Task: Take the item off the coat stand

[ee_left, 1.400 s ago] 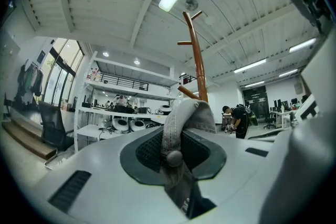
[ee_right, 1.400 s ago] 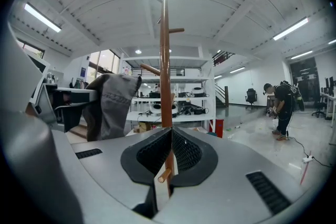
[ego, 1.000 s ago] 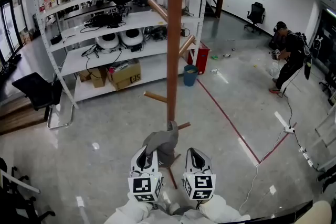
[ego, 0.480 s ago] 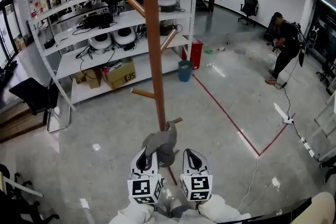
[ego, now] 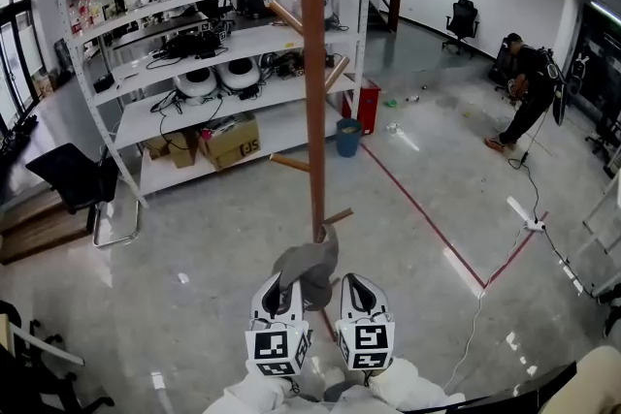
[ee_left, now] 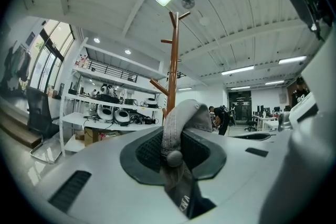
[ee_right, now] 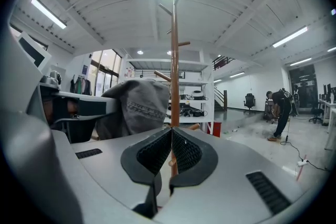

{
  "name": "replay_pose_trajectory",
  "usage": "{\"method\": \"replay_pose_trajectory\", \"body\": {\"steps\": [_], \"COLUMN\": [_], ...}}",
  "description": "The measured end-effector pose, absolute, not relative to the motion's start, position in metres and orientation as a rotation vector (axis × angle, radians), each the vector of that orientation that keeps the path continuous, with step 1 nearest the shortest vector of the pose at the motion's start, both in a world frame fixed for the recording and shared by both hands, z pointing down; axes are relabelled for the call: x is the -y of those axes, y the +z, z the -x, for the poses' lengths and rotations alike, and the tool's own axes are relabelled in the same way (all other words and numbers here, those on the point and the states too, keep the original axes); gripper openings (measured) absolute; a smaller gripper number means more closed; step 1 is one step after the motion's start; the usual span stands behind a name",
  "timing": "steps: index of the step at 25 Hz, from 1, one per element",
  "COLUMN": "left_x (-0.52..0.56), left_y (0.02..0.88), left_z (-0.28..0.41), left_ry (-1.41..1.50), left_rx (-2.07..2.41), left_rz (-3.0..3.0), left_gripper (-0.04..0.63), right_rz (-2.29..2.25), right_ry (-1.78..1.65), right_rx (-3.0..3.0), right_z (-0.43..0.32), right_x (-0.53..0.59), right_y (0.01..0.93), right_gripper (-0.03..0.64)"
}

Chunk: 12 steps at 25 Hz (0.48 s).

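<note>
Clenched cap (ego: pixel 309 269) in left gripper (ego: pixel 275 292) jaws; right gripper (ego: pixel 356 290) jaws shut, empty. Risked snagging on peg (ego: pixel 339 216) of coat stand (ego: pixel 312 63), mid-frame.

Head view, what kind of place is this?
Probably a lab or workshop in an open office space: tall white shelves loaded with equipment and cardboard boxes, an office chair, and a red line on the bare floor.

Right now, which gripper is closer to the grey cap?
Left. The left gripper has its jaws shut on the grey cap, holding it up near the coat stand. The right gripper is beside the cap, jaws together and empty.
</note>
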<state>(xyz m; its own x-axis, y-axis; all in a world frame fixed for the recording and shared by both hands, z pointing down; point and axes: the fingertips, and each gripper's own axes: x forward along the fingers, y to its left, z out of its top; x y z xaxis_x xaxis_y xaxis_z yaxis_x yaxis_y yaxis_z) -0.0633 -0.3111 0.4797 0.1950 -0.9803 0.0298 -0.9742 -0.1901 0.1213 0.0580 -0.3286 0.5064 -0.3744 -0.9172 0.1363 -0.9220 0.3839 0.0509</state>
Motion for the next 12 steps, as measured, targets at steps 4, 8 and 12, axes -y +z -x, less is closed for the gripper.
{"method": "replay_pose_trajectory", "body": {"steps": [4,8,12], "left_x": [0.295,0.284,0.272], "left_y": [0.478,0.473,0.469], "left_z": [0.075,0.083,0.081], "left_ry": [-0.07,-0.079,-0.097], "left_rx": [1.919,1.916,1.887], "left_rz": [-2.351,-2.365,-2.388], "left_gripper": [0.066,0.066,0.065], "right_rz": [-1.673,-1.693,-1.717], "right_ry": [0.065,0.055,0.052], "right_rx": [2.495,2.483,2.457], "right_z": [-0.042,-0.04,-0.042], "right_x": [0.307,0.293,0.277], "right_y": [0.509,0.506,0.505], "right_gripper": [0.011,0.011,0.011]}}
